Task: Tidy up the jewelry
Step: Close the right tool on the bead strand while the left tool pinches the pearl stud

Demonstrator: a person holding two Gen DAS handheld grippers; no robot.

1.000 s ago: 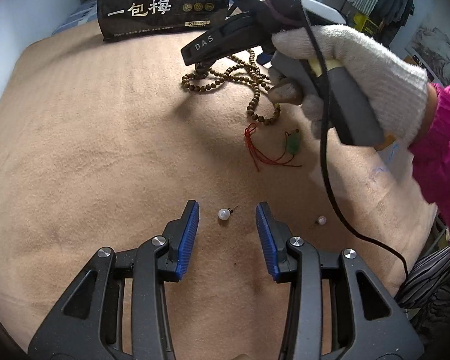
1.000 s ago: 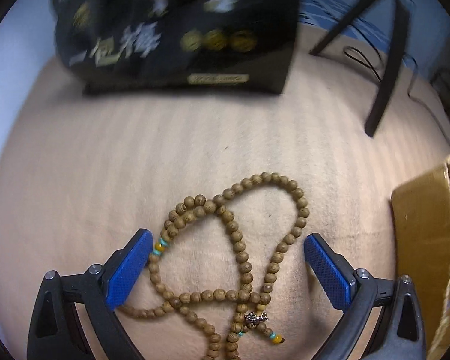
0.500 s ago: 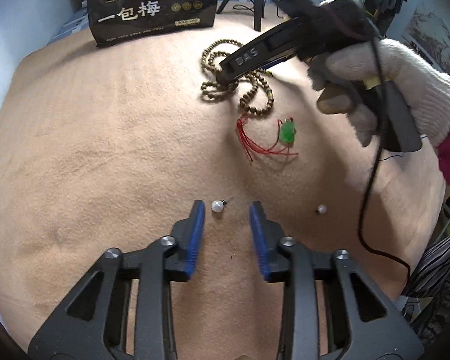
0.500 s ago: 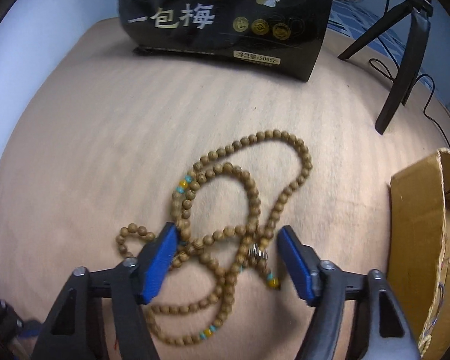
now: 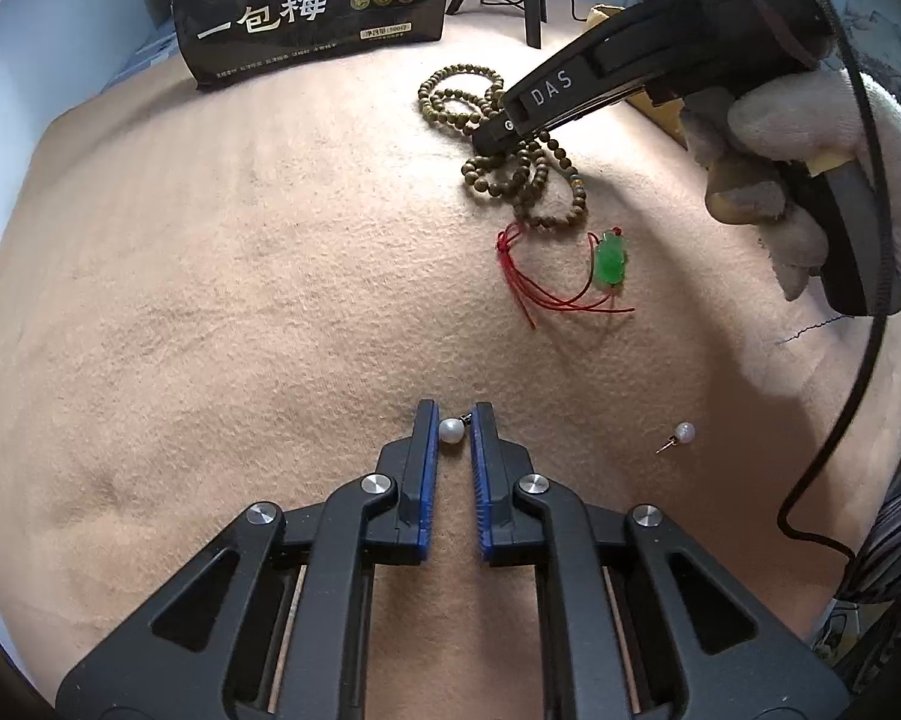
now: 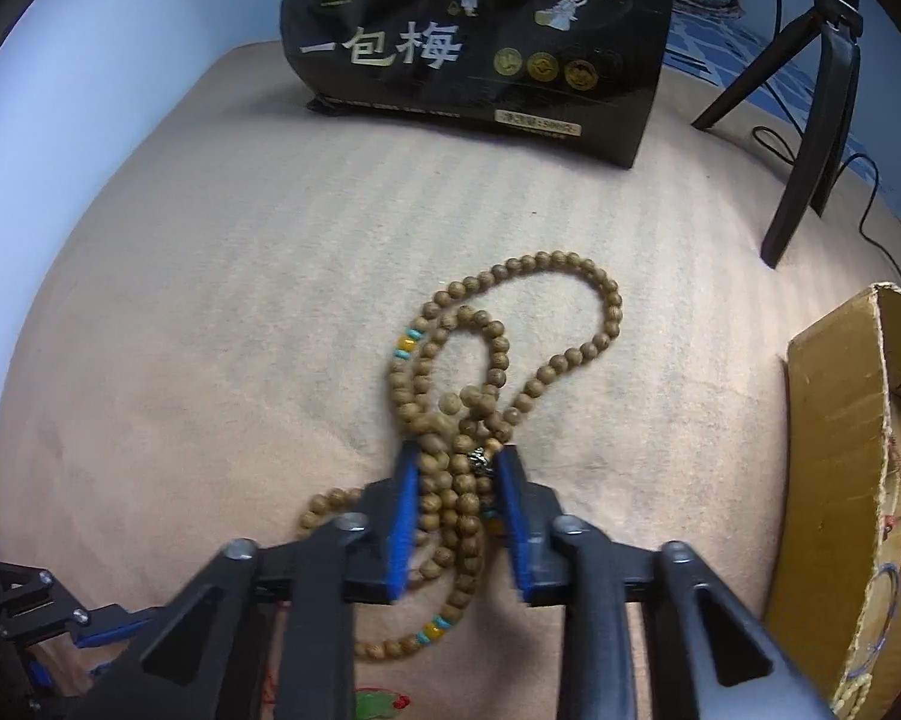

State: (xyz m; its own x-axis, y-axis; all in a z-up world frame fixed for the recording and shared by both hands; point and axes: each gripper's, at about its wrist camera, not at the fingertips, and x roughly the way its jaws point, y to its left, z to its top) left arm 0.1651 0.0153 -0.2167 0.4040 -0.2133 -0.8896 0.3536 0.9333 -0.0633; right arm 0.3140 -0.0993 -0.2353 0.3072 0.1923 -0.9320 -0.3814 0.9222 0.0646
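My left gripper (image 5: 452, 427) is shut on a white pearl earring (image 5: 451, 430) that rests on the tan blanket. A second pearl earring (image 5: 683, 433) lies to the right. A green jade pendant (image 5: 611, 258) on red cord lies further ahead. My right gripper (image 6: 457, 468) is shut on several strands of the wooden bead necklace (image 6: 498, 348), low at the blanket. In the left wrist view the right gripper (image 5: 498, 135) presses into the bead necklace (image 5: 456, 90).
A black snack bag (image 6: 480, 30) stands at the back of the blanket. A black tripod (image 6: 810, 120) stands at back right. An open cardboard box (image 6: 840, 480) sits at the right. The tan blanket (image 5: 210, 300) covers the whole surface.
Both grippers have closed: the left jaws narrowed onto the pearl earring, and the right jaws narrowed onto the bunched bead strands, pulling the necklace loops together.
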